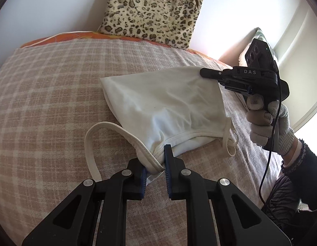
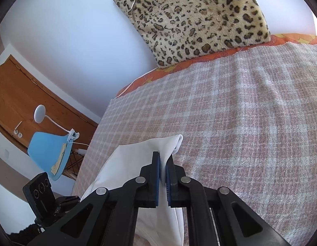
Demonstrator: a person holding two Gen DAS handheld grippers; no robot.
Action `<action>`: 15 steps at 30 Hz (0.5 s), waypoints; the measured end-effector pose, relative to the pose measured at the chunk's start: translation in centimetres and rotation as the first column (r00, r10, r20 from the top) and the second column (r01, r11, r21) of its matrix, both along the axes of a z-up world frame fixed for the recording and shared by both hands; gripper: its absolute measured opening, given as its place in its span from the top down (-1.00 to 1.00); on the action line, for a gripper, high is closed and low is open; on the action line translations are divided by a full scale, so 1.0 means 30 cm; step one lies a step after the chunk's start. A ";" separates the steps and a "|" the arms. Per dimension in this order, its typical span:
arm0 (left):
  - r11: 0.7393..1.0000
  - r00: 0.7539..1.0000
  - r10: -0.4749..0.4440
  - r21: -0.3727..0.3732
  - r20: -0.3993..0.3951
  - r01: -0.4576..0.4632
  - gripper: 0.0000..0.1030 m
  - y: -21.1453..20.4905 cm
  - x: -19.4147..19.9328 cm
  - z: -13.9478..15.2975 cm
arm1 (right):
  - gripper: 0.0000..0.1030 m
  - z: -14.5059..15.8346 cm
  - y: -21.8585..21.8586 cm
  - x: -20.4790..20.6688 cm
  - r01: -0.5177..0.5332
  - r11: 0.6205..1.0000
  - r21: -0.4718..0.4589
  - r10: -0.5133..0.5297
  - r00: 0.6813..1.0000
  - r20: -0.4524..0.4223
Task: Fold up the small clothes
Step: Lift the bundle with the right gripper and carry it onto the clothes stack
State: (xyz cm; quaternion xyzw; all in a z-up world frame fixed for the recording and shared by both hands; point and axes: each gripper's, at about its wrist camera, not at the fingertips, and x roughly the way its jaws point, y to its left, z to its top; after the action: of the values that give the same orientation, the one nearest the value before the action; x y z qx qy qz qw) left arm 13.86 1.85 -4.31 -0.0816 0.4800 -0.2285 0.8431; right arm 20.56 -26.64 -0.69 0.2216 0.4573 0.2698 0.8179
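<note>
A small white top (image 1: 166, 106) hangs stretched between two handheld grippers above a bed covered by a pink-and-cream checked blanket (image 1: 56, 94). The left gripper (image 1: 156, 168) pinches the garment's ribbed, trimmed edge beside a loose shoulder strap. The right gripper (image 1: 203, 72), held by a gloved hand (image 1: 269, 123), has its fingers pressed together on the opposite corner. The cloth is thin, softly creased, sagging at the middle. A leopard-print cushion (image 1: 154, 10) leans against the wall behind.
</note>
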 end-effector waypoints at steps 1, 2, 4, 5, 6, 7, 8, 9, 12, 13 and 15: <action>1.000 1.000 -0.003 0.002 0.004 0.003 0.75 -0.004 -0.002 0.002 | 0.94 0.003 0.001 -0.003 0.000 1.000 -0.004 0.000 1.000 0.002; 1.000 1.000 -0.005 0.005 0.009 0.005 0.75 -0.009 -0.007 0.004 | 0.94 0.005 0.001 -0.006 0.000 1.000 -0.006 0.000 1.000 0.003; 1.000 1.000 -0.011 0.004 0.015 0.011 0.75 -0.017 -0.014 0.009 | 0.94 0.009 -0.001 -0.013 0.006 1.000 -0.009 -0.006 1.000 0.002; 1.000 1.000 -0.014 0.001 0.017 0.014 0.75 -0.019 -0.019 0.012 | 0.94 0.012 -0.002 -0.017 0.007 1.000 -0.013 -0.007 1.000 0.003; 1.000 1.000 -0.017 -0.003 0.020 0.017 0.75 -0.022 -0.021 0.014 | 0.94 0.015 -0.004 -0.021 0.007 1.000 -0.016 -0.007 1.000 0.005; 1.000 1.000 -0.020 -0.005 0.023 0.020 0.75 -0.027 -0.025 0.017 | 0.94 0.021 -0.002 -0.024 0.009 1.000 -0.020 -0.009 1.000 0.009; 1.000 0.999 -0.023 -0.005 0.027 0.024 0.75 -0.031 -0.028 0.020 | 0.94 0.027 -0.004 -0.028 0.011 1.000 -0.022 -0.010 1.000 0.013; 1.000 0.999 -0.026 -0.007 0.030 0.026 0.75 -0.035 -0.029 0.023 | 0.94 0.033 -0.006 -0.032 0.012 1.000 -0.022 -0.011 1.000 0.016; 0.999 0.999 -0.035 -0.013 0.037 0.036 0.75 -0.049 -0.032 0.029 | 0.95 0.054 -0.012 -0.043 0.016 0.999 -0.028 -0.015 0.999 0.031; 0.999 0.998 -0.039 -0.015 0.040 0.039 0.75 -0.054 -0.034 0.032 | 0.95 0.059 -0.014 -0.047 0.018 0.999 -0.032 -0.017 0.999 0.035; 0.999 0.998 -0.046 -0.015 0.048 0.046 0.75 -0.065 -0.038 0.040 | 0.95 0.069 -0.017 -0.055 0.022 0.999 -0.033 -0.021 0.999 0.041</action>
State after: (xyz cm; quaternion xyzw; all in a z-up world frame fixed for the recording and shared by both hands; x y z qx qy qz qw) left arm 12.72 -0.08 -3.12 -0.0717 0.4598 -0.2535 0.8480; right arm 18.91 -27.15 1.39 0.2073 0.4427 0.2578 0.8335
